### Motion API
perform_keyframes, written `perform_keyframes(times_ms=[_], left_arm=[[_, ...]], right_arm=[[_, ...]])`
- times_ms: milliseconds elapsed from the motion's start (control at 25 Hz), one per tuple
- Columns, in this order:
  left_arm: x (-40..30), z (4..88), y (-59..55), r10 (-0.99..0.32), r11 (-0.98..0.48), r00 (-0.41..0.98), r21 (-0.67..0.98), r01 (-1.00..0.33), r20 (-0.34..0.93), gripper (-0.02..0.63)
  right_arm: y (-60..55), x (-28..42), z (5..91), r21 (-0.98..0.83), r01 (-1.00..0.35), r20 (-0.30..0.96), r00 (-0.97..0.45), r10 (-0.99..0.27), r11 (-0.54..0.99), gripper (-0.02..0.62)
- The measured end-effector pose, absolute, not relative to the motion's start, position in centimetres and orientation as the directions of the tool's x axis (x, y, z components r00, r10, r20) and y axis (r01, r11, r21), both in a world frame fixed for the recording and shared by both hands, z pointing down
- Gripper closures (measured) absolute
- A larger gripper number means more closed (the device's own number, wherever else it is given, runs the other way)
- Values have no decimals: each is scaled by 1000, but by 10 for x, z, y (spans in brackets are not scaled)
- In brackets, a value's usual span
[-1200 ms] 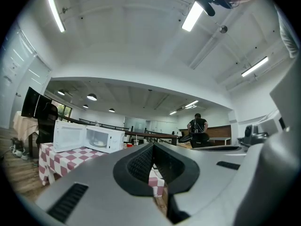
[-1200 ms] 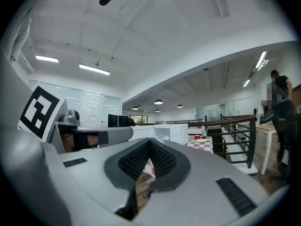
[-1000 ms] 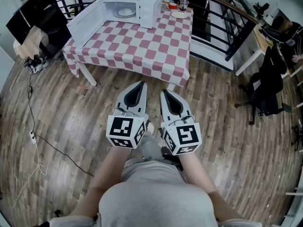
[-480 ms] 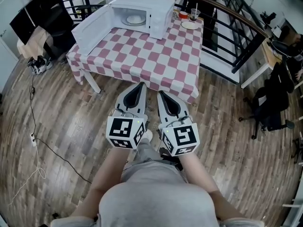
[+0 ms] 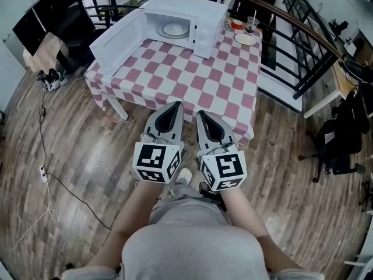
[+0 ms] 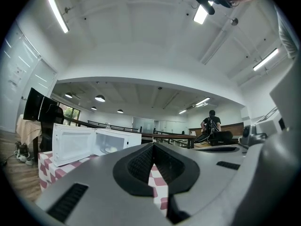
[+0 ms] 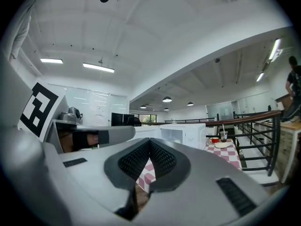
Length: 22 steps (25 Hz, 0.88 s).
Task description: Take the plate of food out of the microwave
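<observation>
Holding both grippers level and side by side ahead of my waist, tips toward the table (image 5: 192, 77).

Left gripper (image 5: 176, 104): clenched. Its own view shows the ribbed pads meeting at the tip with nothing between them.

Right gripper (image 5: 201, 113): also clenched and empty, pads together at the tip. It sits just beside the left one, not touching it as far as I can see.

Table: covered with a red-and-white checked cloth, at 12 o'clock from the gripper tips in the head view. The tips overlap its near edge there; I cannot tell whether they are over the table or short of it.

Microwave (image 5: 186, 13): white, at the far end of the table, roughly 12 o'clock. Its door (image 5: 116, 37) is swung fully open toward 10 o'clock.

Plate (image 5: 176, 29): white, lying flat inside the open microwave cavity. Too small to tell what is on it. Well apart from both grippers.

Far right corner of the table, about 1 o'clock: a cup (image 5: 252, 24) with a straw, a red bowl (image 5: 236, 24), and a small plate (image 5: 245, 39) just in front of them.

Surroundings: wood-plank floor; a cable (image 5: 64, 179) trailing across it at 9 o'clock; a dark railing (image 5: 280, 22) behind the table; a black office chair (image 5: 341, 139) at 3 o'clock.
</observation>
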<state>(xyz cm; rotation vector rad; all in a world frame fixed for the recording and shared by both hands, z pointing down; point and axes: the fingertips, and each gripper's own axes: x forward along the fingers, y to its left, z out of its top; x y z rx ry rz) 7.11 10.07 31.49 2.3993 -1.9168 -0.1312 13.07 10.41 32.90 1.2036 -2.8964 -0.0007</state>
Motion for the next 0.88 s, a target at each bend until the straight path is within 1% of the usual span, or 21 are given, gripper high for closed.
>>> perform_keyframes(times_ms=[360,880], left_arm=[[46,320,43,-972,-233,235,100,-967,15,606],[27,324,-28,-971,-233,237,112,-966,32,606]], right_arm=[[44,107,332,-46,-719,-4,-695,-719,694,569],[-25,86,336,-61,-711,14,-702,-712,700,569]])
